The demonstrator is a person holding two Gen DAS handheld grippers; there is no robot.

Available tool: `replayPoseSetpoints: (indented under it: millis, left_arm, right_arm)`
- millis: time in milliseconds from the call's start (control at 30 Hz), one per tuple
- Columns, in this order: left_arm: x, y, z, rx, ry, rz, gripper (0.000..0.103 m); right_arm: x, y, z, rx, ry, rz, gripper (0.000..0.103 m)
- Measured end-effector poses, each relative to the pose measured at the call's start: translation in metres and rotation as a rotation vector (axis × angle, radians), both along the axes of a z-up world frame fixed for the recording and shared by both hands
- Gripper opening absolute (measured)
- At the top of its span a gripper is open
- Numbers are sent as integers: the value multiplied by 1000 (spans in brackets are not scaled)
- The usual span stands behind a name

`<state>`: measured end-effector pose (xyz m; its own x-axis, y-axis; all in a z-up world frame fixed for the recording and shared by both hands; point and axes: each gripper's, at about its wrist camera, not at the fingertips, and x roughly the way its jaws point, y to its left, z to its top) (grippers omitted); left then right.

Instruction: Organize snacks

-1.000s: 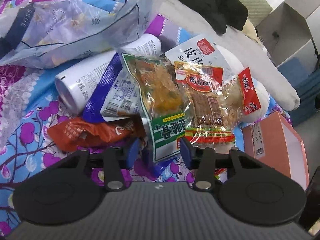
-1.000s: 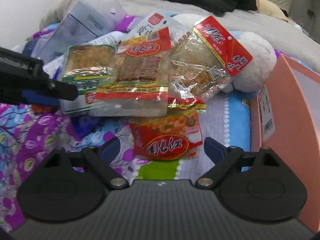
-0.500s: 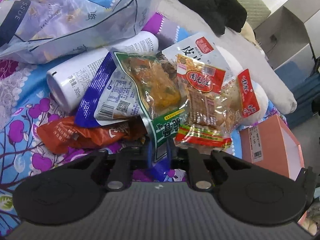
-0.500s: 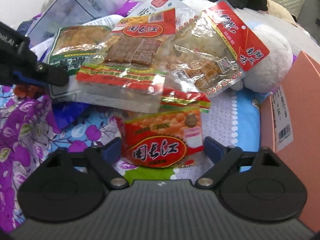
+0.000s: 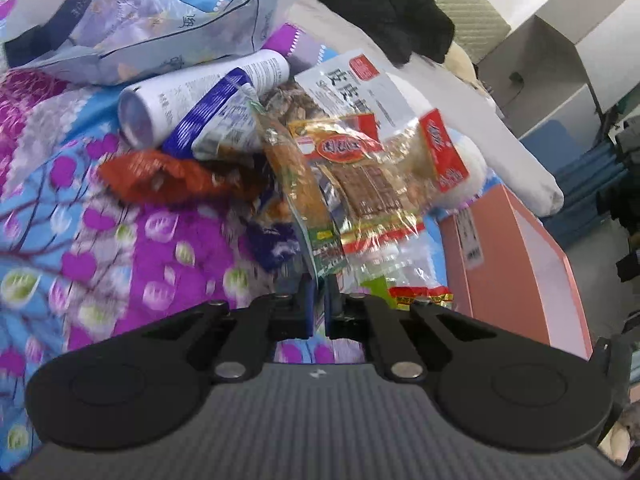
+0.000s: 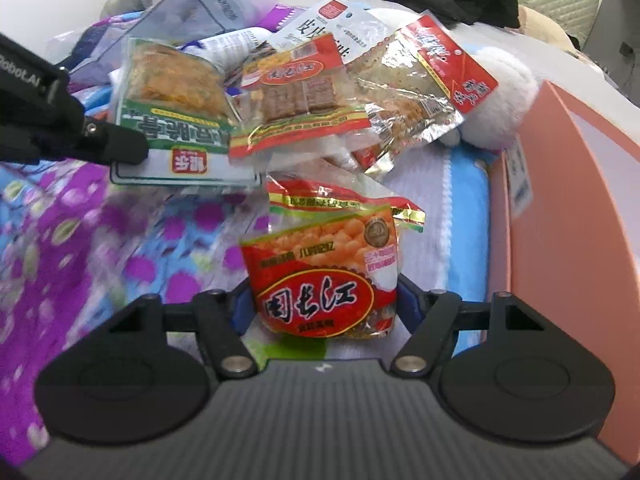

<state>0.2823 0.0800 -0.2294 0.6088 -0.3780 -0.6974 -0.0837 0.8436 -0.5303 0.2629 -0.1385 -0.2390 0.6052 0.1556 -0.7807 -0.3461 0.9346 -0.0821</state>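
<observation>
A pile of snack packets lies on a floral bedspread. My left gripper is shut on the bottom edge of a green-labelled packet and lifts it edge-on; the packet also shows in the right wrist view, with the left gripper at its lower left corner. My right gripper is closed in against both sides of a red packet of yellow snacks. A red-banded packet of brown squares and a clear packet with a red header lie behind.
A pink box stands at the right; it also shows in the left wrist view. A white can, an orange wrapper, a pale blue bag, a white plush and black clothing surround the pile.
My left gripper closed on the green-labelled packet and raised it, turning it edge-on. My right gripper moved forward and narrowed around the red packet.
</observation>
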Motion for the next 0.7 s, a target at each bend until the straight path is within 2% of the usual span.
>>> replayPoseSetpoints:
  millis: [300,400,500,600,700]
  left_arm:
    - [-78,-14,-3,-12,19,-17,3]
    - [-99,-18,-8,-6,24,-31,3]
    - [-108,-21,-14,-11,26,-36,3]
    - [-111,-19,-21,-52,25,-30,4]
    - [-105,-16,-21,-56,10,-19,5]
  right_arm:
    - [-85,-6,7,10,29,-17,71]
    - [-101,-8,6,18,29,-24,72]
    - [-113,-15,2,29,22,-58,72]
    - [-122,-23,-1,53,12,-102,72]
    - [-127,-27,-3,58,-10,-119,72]
